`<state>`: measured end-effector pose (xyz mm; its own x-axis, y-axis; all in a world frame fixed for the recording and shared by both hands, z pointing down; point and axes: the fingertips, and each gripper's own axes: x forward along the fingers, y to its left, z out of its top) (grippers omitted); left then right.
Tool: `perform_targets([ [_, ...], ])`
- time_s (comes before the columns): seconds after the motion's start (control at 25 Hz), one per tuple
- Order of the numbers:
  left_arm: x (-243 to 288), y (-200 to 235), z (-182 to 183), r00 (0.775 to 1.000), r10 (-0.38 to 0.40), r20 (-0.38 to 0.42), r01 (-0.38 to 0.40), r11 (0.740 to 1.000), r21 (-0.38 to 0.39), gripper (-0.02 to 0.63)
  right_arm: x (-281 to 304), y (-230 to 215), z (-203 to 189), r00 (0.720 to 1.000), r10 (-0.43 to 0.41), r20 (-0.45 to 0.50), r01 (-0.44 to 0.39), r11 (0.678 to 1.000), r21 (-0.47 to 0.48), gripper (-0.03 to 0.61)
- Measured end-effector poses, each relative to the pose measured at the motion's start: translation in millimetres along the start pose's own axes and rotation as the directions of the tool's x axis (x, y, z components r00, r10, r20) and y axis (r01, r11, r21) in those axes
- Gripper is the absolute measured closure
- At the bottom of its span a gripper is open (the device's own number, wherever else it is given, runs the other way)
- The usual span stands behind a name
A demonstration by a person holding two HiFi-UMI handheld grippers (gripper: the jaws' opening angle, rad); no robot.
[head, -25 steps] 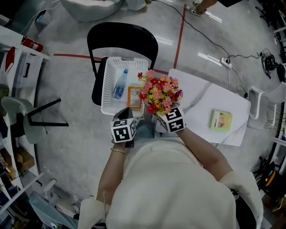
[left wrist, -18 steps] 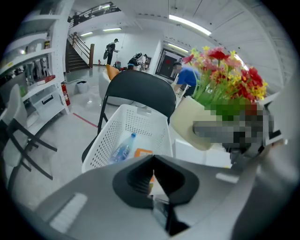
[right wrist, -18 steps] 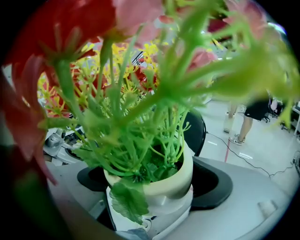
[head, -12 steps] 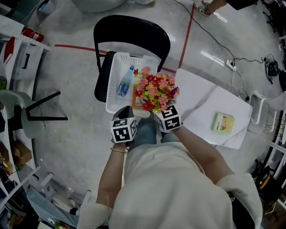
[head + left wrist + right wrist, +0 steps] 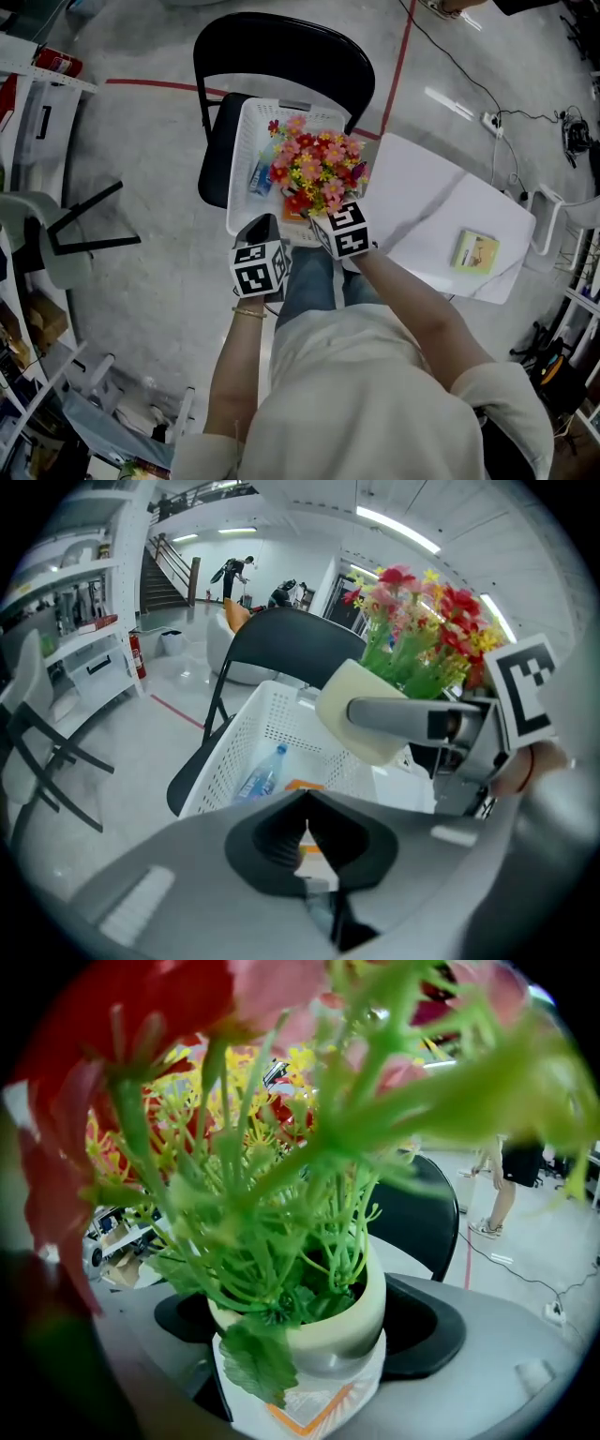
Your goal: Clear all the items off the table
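A cream pot of red, pink and yellow artificial flowers [image 5: 314, 173] hangs over the white basket [image 5: 242, 159], with my right gripper [image 5: 317, 211] shut on it. In the right gripper view the pot [image 5: 328, 1335] fills the space between the jaws. My left gripper [image 5: 261, 230] is shut and holds nothing, just short of the basket's near edge. In the left gripper view its jaws [image 5: 305, 829] meet, with the pot [image 5: 361, 724] above right. Inside the basket lie a water bottle [image 5: 261, 775] and an orange packet [image 5: 305, 787]. A small green-yellow box [image 5: 477, 251] rests on the white table [image 5: 422, 216].
The basket sits on the seat of a black folding chair [image 5: 281, 52]. Red tape lines [image 5: 398, 52] and a cable with a power strip [image 5: 492, 122] cross the grey floor. White shelving [image 5: 37, 112] and a tilted stool [image 5: 66, 239] stand to the left.
My right gripper has carried the flower pot away from the table, to a place above the basket. The left gripper has barely moved.
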<state>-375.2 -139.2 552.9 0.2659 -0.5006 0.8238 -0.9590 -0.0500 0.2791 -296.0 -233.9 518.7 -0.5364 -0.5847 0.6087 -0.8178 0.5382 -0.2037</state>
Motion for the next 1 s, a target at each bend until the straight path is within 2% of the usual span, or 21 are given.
perform_targets([
  [0.48,24.4,17.0,2.3,1.000,-0.018,-0.026,0.017,0.999,-0.032,0.604,66.3,-3.8,-15.8,0.998,-0.060,-0.030,0.063,0.991,0.120,0.067],
  [1.0,46.9,34.2,-2.4,0.998,-0.027,-0.049,0.024,0.998,-0.057,0.604,106.9,-26.0,-45.8,0.987,-0.142,-0.078,0.154,0.973,0.173,0.067],
])
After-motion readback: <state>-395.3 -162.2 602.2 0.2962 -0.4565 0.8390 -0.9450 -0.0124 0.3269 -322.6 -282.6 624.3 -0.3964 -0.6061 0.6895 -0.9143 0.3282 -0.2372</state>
